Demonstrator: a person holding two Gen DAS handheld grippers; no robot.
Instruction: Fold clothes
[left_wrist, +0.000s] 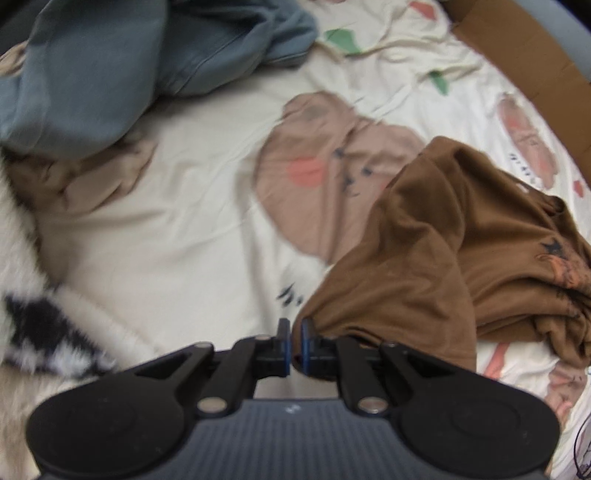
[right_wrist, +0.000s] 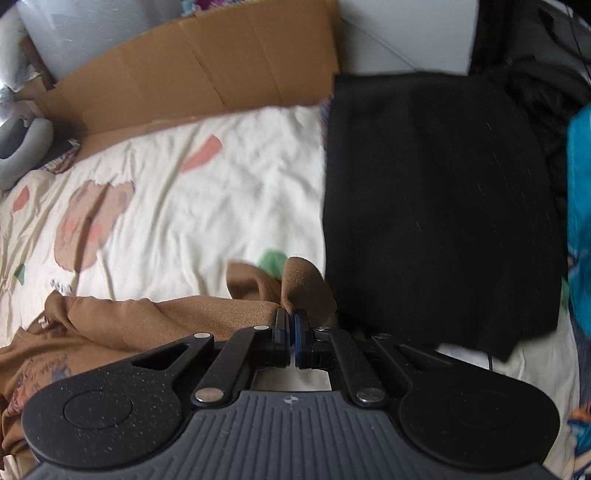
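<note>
Left gripper (left_wrist: 294, 328) nearly together, pinching an edge of the brown shirt (left_wrist: 454, 258) at the garment's near left corner; a thin gap visible between the blue pads, cloth bunched against the right one. Right gripper (right_wrist: 291, 321) fully together, clamped on a raised fold of the same brown shirt (right_wrist: 147, 321), fabric standing up in a peak just beyond the fingertips. Brown shirt crumpled on the bed sheet (left_wrist: 177, 206), stretched between the two grips, with a dark printed graphic showing on its rumpled far part. Just left of the shirt in the left wrist view, a fuzzy black-and-white blanket (left_wrist: 40, 332) at the near edge, blurred. Beyond the shirt, a pink bear print (left_wrist: 332, 170) on the cream sheet, partly covered by the brown cloth. Farther left of the shirt, a beige garment (left_wrist: 88, 181) lying under a heap of blue-grey denim (left_wrist: 110, 70). Right of the shirt in the right wrist view, a flat black garment (right_wrist: 436, 206) laid square on the bed, just beside the raised brown fold. Well beyond the shirt, a flattened cardboard sheet (right_wrist: 207, 70) along the bed's far edge, and a grey neck pillow (right_wrist: 18, 151) far to its left
</note>
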